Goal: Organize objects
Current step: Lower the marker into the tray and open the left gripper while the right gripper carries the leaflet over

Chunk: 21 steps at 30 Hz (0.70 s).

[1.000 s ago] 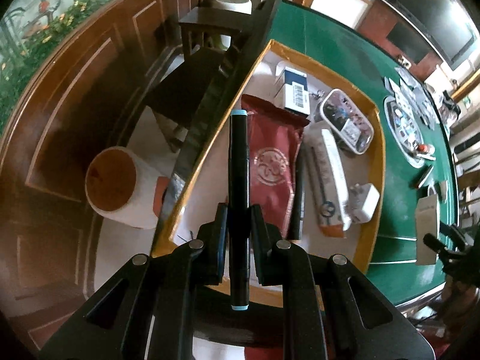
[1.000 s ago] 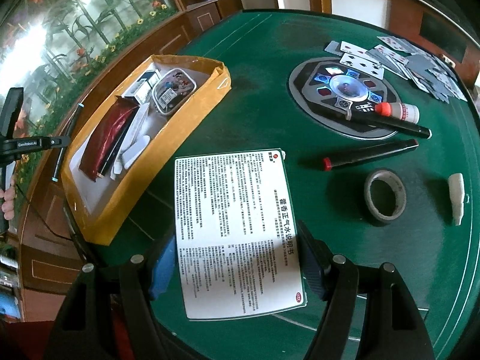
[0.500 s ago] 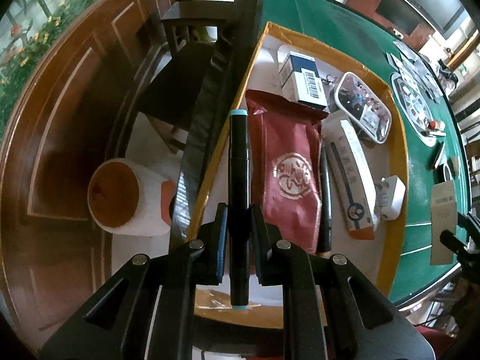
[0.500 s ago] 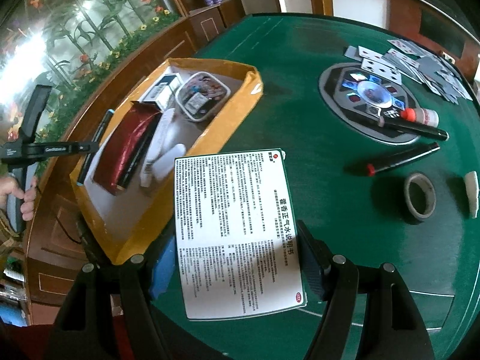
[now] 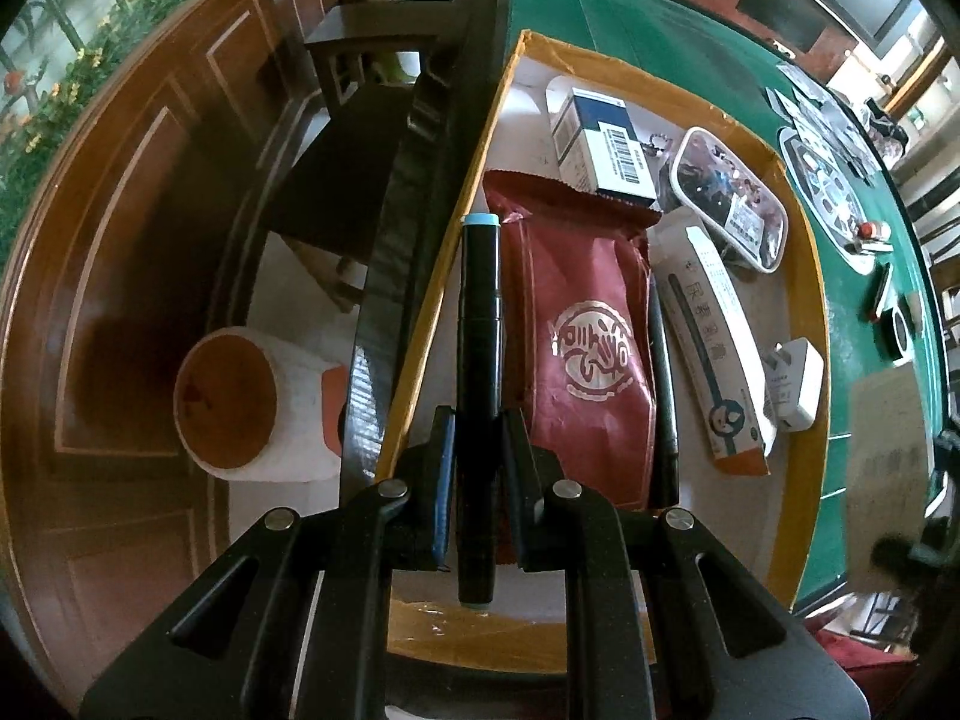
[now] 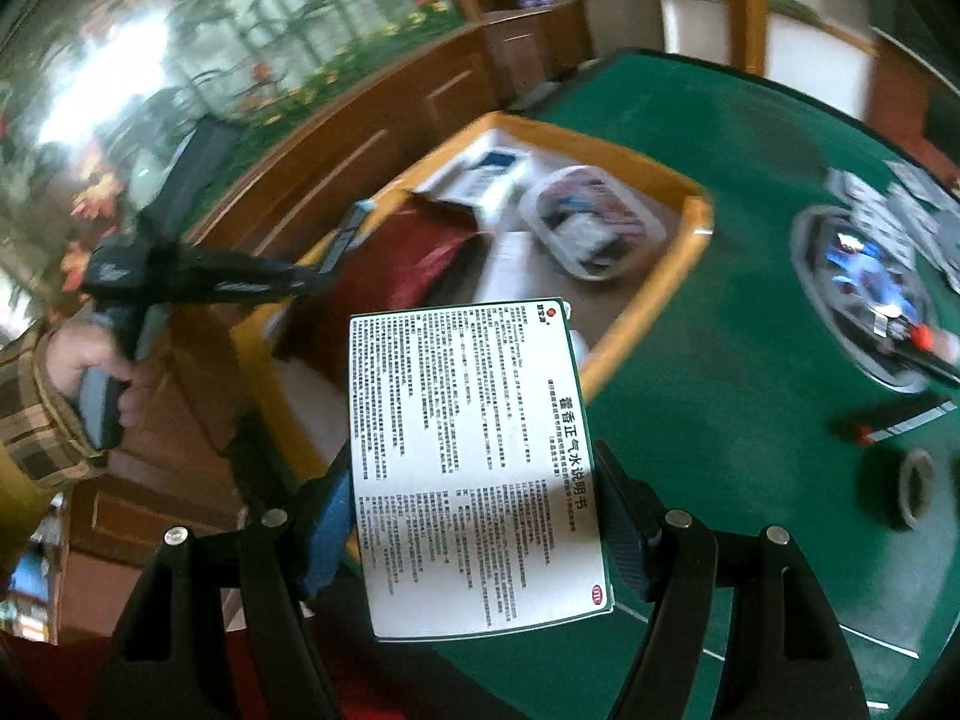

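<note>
My left gripper [image 5: 477, 432] is shut on a black marker [image 5: 479, 312] with pale blue ends. It points steeply down over the left wall of the yellow box [image 5: 816, 276]. In the box lie a red pouch [image 5: 588, 348], a blue-and-white carton [image 5: 606, 144], a clear case [image 5: 726, 198], a long white carton [image 5: 714, 330] and a white plug [image 5: 795, 384]. My right gripper [image 6: 477, 516] grips a white printed leaflet card [image 6: 468, 450] by its two sides. It hovers at the near corner of the yellow box [image 6: 654, 306]. The right wrist view is blurred.
On the green felt table [image 6: 720, 192] to the right lie a round tray [image 6: 864, 276], playing cards, a red-capped marker [image 6: 900, 420] and a tape roll [image 6: 915, 486]. A white bucket [image 5: 240, 402] stands on the floor left of the table edge. A person's hand [image 6: 90, 360] holds the left gripper.
My right gripper has swung left toward the yellow box with the leaflet card still in it. My left gripper has dropped a little over the box, and the marker stays clamped.
</note>
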Each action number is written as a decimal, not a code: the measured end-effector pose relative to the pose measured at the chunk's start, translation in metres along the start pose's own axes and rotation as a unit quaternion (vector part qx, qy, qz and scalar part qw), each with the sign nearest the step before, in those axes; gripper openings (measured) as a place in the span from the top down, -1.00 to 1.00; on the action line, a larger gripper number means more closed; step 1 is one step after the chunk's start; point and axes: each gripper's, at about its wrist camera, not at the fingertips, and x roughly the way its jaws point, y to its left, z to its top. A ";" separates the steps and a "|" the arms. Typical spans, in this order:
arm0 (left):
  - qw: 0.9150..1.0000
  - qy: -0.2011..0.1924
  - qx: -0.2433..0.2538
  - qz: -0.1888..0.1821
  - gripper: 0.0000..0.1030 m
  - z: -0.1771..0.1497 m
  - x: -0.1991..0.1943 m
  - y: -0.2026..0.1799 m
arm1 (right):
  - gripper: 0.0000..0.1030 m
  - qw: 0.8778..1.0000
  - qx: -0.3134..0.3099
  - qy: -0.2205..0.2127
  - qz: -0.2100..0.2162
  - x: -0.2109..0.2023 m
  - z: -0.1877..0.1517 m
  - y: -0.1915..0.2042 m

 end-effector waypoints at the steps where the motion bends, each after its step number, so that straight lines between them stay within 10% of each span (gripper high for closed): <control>1: 1.000 0.000 0.001 0.000 0.72 0.000 0.000 0.000 | -0.40 1.000 -0.005 0.006 0.011 0.005 0.002 0.007; 11: 1.000 -0.003 -0.001 -0.004 0.72 -0.001 0.000 0.000 | -0.36 0.992 0.005 0.078 0.101 0.060 0.015 0.033; 21: 1.000 -0.002 -0.003 -0.005 0.72 0.000 0.003 -0.002 | -0.35 0.994 -0.095 0.054 -0.012 0.067 0.023 0.049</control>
